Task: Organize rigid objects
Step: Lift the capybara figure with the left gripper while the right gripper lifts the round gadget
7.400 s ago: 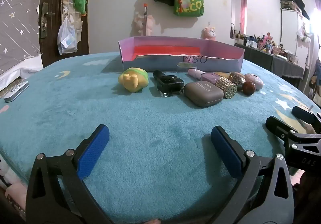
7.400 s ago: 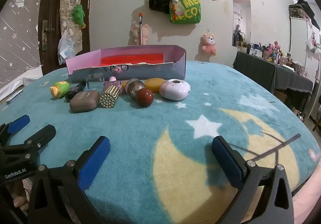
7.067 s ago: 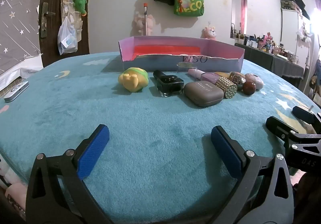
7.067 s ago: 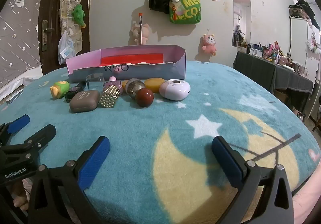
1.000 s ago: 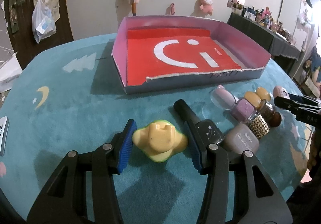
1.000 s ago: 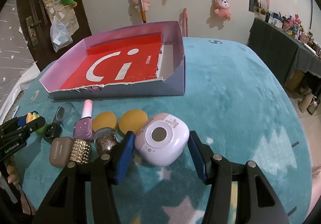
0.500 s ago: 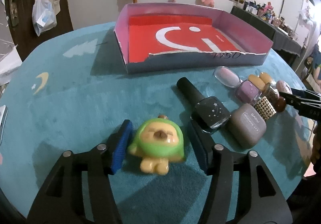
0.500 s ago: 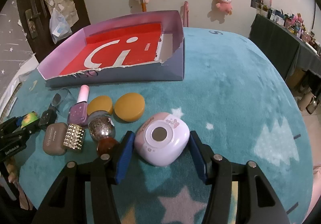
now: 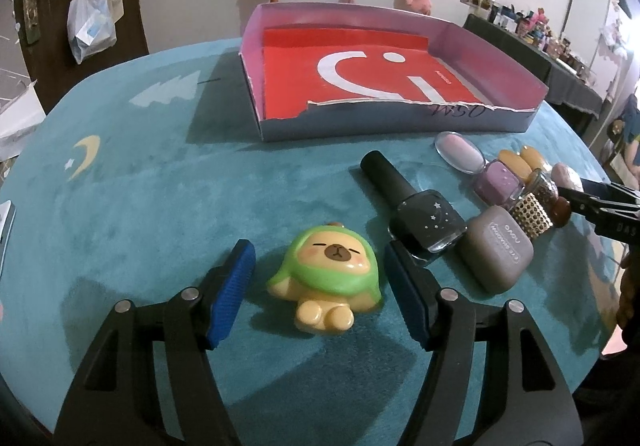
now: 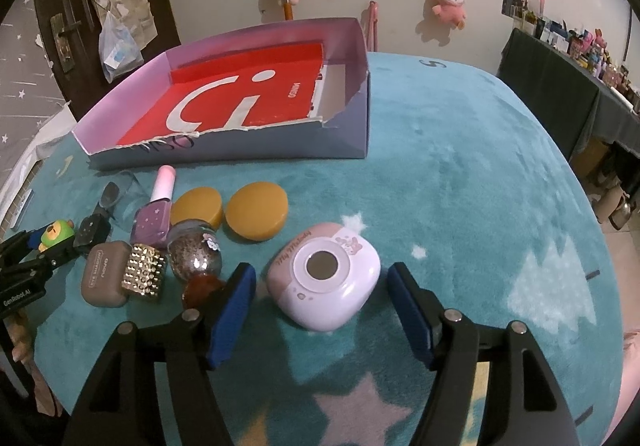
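Observation:
A green and yellow capybara toy (image 9: pixel 326 278) lies on the teal cloth between the open fingers of my left gripper (image 9: pixel 320 286), untouched by either pad. A pink and white round device (image 10: pixel 324 282) lies between the open fingers of my right gripper (image 10: pixel 320 298), also untouched. Behind stands a shallow pink box with a red floor (image 9: pixel 376 82), also seen in the right wrist view (image 10: pixel 248 106); it holds no objects.
Between the two grippers lie a black nail polish bottle (image 9: pixel 416 206), a taupe case (image 9: pixel 496 250), a gold studded piece (image 10: pixel 144 278), a purple polish bottle (image 10: pixel 158 210), a glitter jar (image 10: pixel 194 254), a brown ball (image 10: pixel 202 288) and two yellow discs (image 10: pixel 256 216).
The capybara toy has come to rest face up on the cloth. My left gripper's fingers have spread wider around it. My right gripper has opened a little around the pink device.

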### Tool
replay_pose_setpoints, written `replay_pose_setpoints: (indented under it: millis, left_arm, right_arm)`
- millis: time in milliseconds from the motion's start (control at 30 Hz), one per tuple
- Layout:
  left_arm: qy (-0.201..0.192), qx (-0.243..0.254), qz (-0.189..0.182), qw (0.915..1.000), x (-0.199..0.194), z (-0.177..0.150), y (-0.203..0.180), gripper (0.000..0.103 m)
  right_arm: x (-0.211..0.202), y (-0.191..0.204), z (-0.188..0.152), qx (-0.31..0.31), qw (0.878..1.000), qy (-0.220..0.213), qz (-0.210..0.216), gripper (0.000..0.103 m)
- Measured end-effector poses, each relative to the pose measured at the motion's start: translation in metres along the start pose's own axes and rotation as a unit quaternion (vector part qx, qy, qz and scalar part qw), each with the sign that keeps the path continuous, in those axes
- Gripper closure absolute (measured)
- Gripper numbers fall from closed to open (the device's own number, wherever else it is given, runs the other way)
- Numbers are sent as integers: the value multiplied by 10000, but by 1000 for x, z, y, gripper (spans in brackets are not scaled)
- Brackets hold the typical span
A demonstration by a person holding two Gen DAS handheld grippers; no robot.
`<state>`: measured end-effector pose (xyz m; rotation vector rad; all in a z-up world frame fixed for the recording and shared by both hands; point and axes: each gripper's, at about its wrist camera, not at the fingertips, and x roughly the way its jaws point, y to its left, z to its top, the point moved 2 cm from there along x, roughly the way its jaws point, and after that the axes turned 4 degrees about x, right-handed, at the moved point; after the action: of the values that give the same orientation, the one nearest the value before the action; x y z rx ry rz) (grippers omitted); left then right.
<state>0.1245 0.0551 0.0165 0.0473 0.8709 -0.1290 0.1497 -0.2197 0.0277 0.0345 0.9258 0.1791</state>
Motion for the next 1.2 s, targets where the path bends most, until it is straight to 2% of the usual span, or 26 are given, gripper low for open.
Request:
replay_pose_setpoints:
  millis: [133,333,400,533,867,1067,1133,1200]
  left_arm:
    - [-20,10,2,10000,1,0,-1,38]
    - [-26,-23,-2,10000,3,3,-2,57]
    - [-37,-17,-9,10000,3,4,-3,57]
    - [-58,-32,-21,10000,3,4,-3,57]
    - [-135,-23,-91,9999,-2,6,-5,58]
    - [-393,56,-122,9991,-14,22,-7,59]
    - [-524,148,-103,9985,-18,34,-9,67]
    - [-612,147,-209,9978,-21,46,-9,68]
  right_arm:
    - [1,1,0,-43,10000,6,-31,32]
    - [1,1,0,-30,10000,-4,1,33]
    - [1,0,1,-9,10000,-18,18,34]
    - [1,1,2,-45,10000,-46,17,45]
    - [-1,0,3,-50,9999,-65,84,45]
    - [-9,1,11,-59,9995,-171,254,45]
    - [-14,4,21,-111,9991,-268,318,45]
    - [-21,9,34,-206,9982,-442,339,45]
